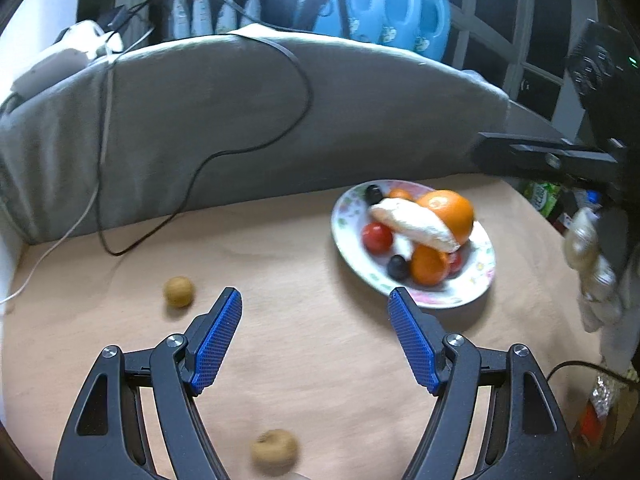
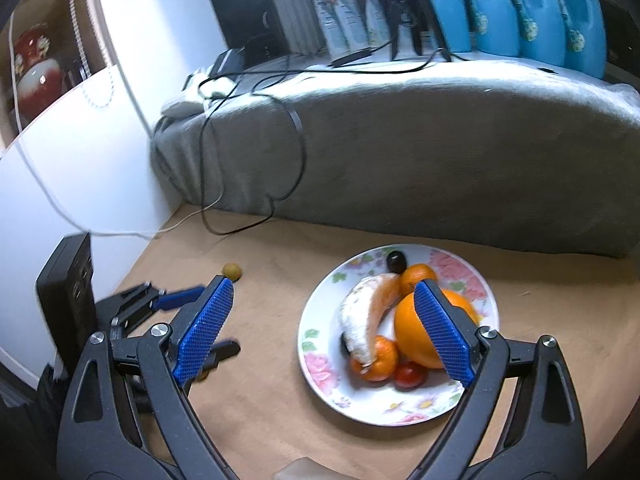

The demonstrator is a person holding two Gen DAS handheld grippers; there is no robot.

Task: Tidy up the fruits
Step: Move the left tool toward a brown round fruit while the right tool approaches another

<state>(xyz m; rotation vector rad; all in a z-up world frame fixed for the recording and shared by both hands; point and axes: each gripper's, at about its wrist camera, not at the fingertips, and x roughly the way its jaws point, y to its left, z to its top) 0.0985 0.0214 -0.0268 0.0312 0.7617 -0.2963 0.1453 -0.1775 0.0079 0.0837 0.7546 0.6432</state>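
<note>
A floral white plate (image 1: 472,292) (image 2: 404,410) on the brown table holds a big orange (image 1: 450,210) (image 2: 412,334), smaller oranges, a peeled white fruit segment (image 1: 416,224) (image 2: 366,320), red tomatoes (image 1: 377,237) and dark grapes (image 1: 375,194). Two small tan fruits lie loose on the table: one (image 1: 179,291) (image 2: 232,270) left of my left gripper, one (image 1: 275,451) low between its arms. My left gripper (image 1: 315,304) is open and empty, left of the plate. My right gripper (image 2: 324,296) is open and empty above the plate's near side.
A grey cloth-covered bench (image 1: 280,120) with black and white cables (image 1: 248,148) borders the table's far edge. Blue detergent bottles (image 1: 396,4) stand behind. A white wall (image 2: 80,168) is at left. My left gripper (image 2: 160,304) shows in the right wrist view.
</note>
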